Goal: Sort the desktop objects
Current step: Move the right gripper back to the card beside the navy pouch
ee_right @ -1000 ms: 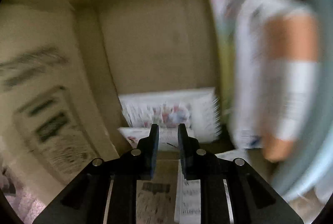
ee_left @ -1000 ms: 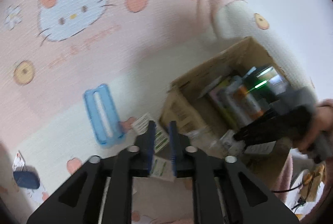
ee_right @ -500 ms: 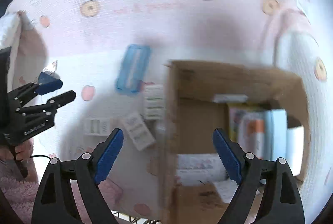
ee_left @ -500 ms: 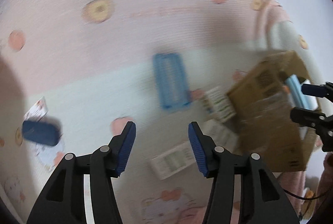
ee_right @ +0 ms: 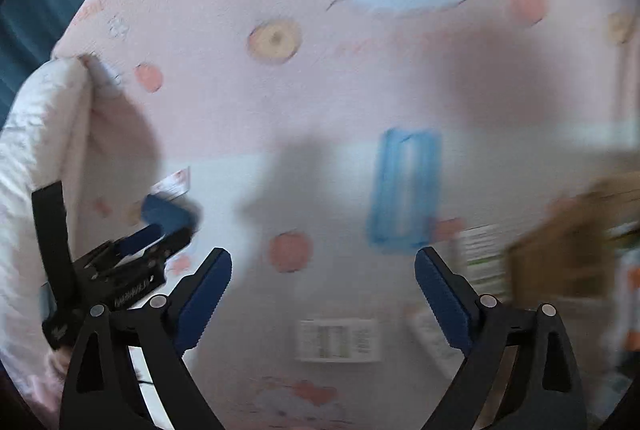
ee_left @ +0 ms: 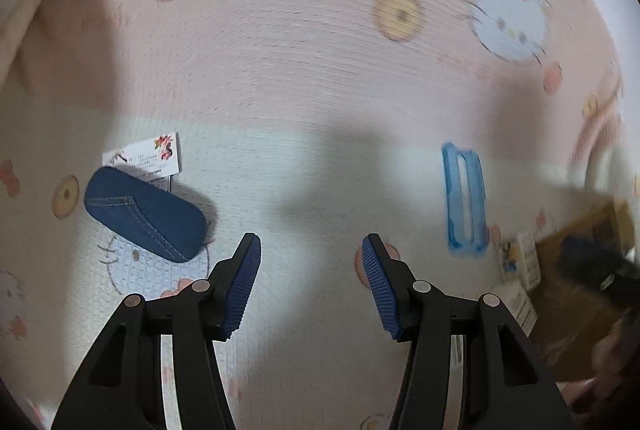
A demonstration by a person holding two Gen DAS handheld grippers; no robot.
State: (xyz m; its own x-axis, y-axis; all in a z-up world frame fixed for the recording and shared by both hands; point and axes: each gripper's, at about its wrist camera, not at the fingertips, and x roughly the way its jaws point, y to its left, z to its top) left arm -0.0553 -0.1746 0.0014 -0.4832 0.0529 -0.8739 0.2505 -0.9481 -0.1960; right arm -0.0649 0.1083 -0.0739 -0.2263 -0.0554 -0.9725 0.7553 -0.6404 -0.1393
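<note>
Both grippers are hanging over the pink cartoon-cat blanket [ee_left: 304,62], neither carrying anything. Left gripper [ee_left: 311,262] is sitting with jaws spread wide, nothing between the blue pads, only bare blanket under the gap. Right gripper [ee_right: 323,272] is also gaping wide and empty; its view is motion-blurred. Dark blue denim case [ee_left: 145,214] is lying flat on the blanket to the left of the left gripper, apart from it, partly overlapping a white printed card [ee_left: 150,156] that is poking out from behind it. Light blue plastic frame [ee_left: 466,200] is lying flat further right, clear of both grippers; in the right wrist view it is showing at [ee_right: 404,190], ahead of and between that gripper's fingers. Cardboard box [ee_left: 580,270] is sitting at the right edge, contents too blurred to tell. Small white labelled packets [ee_left: 518,262] are lying just beside the box's left side; one more white packet [ee_right: 338,340] is lying on the blanket below the right gripper's gap. Left gripper is also showing in the right wrist view at [ee_right: 166,232], near the denim case [ee_right: 166,212], touching or not I cannot tell.
</note>
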